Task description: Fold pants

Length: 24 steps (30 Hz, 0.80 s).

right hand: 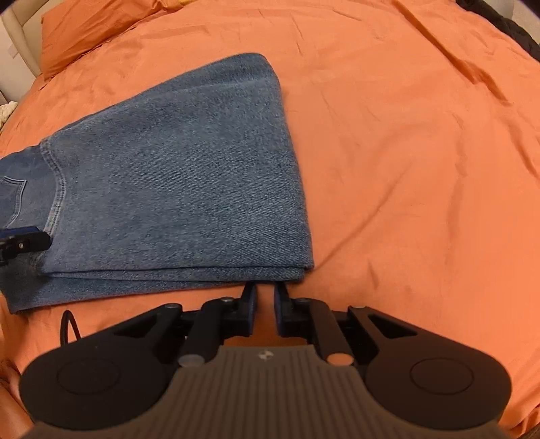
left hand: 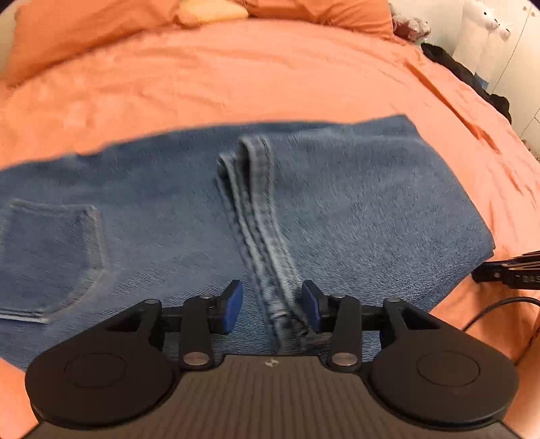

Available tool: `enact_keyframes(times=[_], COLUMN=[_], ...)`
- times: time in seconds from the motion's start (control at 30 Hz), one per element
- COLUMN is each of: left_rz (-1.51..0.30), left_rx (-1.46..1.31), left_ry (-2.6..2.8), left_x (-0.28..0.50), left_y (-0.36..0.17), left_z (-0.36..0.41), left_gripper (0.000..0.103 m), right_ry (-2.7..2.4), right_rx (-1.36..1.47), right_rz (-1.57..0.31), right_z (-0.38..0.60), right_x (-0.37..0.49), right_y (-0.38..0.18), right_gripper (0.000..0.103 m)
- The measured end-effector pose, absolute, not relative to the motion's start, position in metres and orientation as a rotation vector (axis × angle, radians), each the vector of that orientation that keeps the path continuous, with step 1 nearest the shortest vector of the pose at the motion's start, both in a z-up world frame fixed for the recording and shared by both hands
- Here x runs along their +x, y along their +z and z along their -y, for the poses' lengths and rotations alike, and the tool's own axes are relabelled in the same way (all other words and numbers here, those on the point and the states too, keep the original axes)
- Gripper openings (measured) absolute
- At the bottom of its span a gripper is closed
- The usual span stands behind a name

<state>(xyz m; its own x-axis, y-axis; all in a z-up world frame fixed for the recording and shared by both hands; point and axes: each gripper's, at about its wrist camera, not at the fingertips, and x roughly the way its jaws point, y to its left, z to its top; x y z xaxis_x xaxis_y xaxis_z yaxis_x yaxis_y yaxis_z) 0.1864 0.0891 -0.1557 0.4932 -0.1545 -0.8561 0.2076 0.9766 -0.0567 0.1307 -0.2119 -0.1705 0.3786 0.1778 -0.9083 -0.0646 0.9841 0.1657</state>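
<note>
Blue denim pants lie folded on the orange bed, a leg section laid over the seat part, whose back pocket shows at the left. My left gripper is open, its blue pads either side of the leg's hem edge, not clamping it. In the right wrist view the pants lie ahead and left. My right gripper is open by a narrow gap, empty, just in front of the fold's near right corner. The left gripper's finger shows at the left edge.
The orange bedsheet stretches to the right and beyond the pants. Orange pillows lie at the head of the bed. Dark clothing and white plush toys sit at the far right edge. A black cable runs near left.
</note>
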Motion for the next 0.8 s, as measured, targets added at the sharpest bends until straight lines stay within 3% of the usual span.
enact_keyframes(times=[0.13,0.2,0.43,0.53,0.6,0.7,0.8], left_rz=[-0.957,-0.932,-0.935,-0.940,-0.936,-0.929,-0.928], left_rx=[0.096,0.052,0.004,0.029,0.032,0.006,-0.086], left_ry=[-0.145,-0.132,-0.070,-0.043,-0.011,0.050,0.098], left_x=[0.177,0.175,0.189,0.189,0.187,0.176,0.166], left_y=[-0.128,-0.114,-0.065,-0.046,-0.041,-0.046,-0.067], left_z=[-0.108,-0.128,-0.203,-0.238,-0.262,-0.296,-0.326], left_gripper=[0.051,0.057,0.058,0.066,0.074,0.078,0.083], right_ry=[0.250,0.297,0.480,0.572,0.647,0.759,0.848], right_rx=[0.073,0.004,-0.218,-0.304,-0.378,-0.493,-0.593], right_rz=[-1.085,-1.053,-0.940,-0.921,-0.904,-0.878,-0.868], right_z=[0.208,0.197,0.139,0.108,0.086,0.051,0.020], right_x=[0.112,0.110,0.133,0.148,0.152,0.166,0.179], right_y=[-0.135,-0.122,-0.085,-0.081,-0.083,-0.090,-0.098], right_gripper=[0.025,0.029,0.038,0.040,0.045,0.057,0.057])
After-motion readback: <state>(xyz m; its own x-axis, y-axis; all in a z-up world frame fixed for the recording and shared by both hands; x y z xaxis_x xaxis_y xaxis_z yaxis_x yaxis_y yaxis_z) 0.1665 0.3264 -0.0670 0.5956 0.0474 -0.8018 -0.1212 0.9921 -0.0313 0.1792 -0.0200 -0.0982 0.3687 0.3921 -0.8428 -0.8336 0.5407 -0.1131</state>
